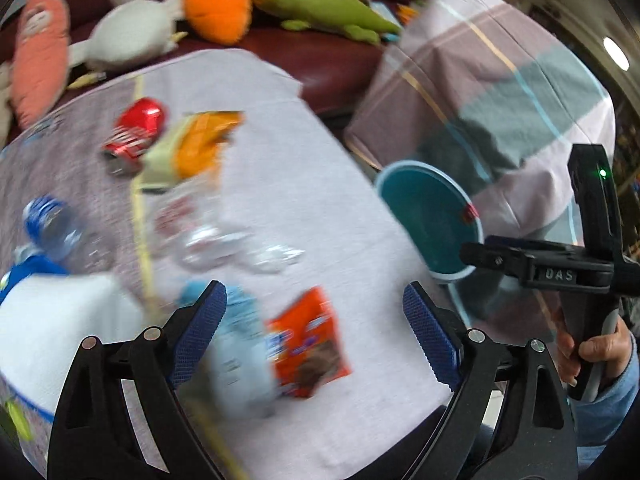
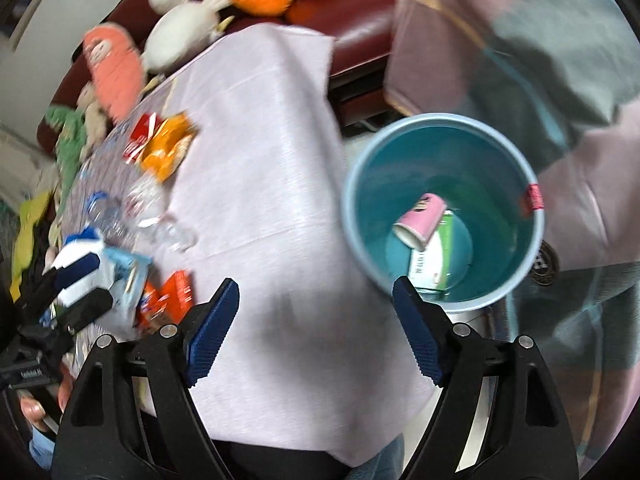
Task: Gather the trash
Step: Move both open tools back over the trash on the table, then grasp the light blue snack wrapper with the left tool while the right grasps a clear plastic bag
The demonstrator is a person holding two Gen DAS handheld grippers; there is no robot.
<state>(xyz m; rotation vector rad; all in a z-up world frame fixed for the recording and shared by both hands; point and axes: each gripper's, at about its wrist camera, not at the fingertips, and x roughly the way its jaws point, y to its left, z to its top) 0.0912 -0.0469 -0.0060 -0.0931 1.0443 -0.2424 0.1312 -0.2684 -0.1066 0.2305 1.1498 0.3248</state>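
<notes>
My left gripper is open with nothing in it, above an orange snack wrapper and a pale blue wrapper on the cloth-covered table. Farther off lie a red can, an orange-yellow packet, a crushed clear bottle and a blue-labelled bottle. My right gripper is open and empty over the table's edge, beside the teal bin. In the bin lie a pink paper cup and a green-and-white carton. Both views are blurred.
Plush toys lie on a dark red sofa behind the table. A checked cloth drapes something right of the bin. A white pack sits at the table's left. A hand grips the other gripper's handle.
</notes>
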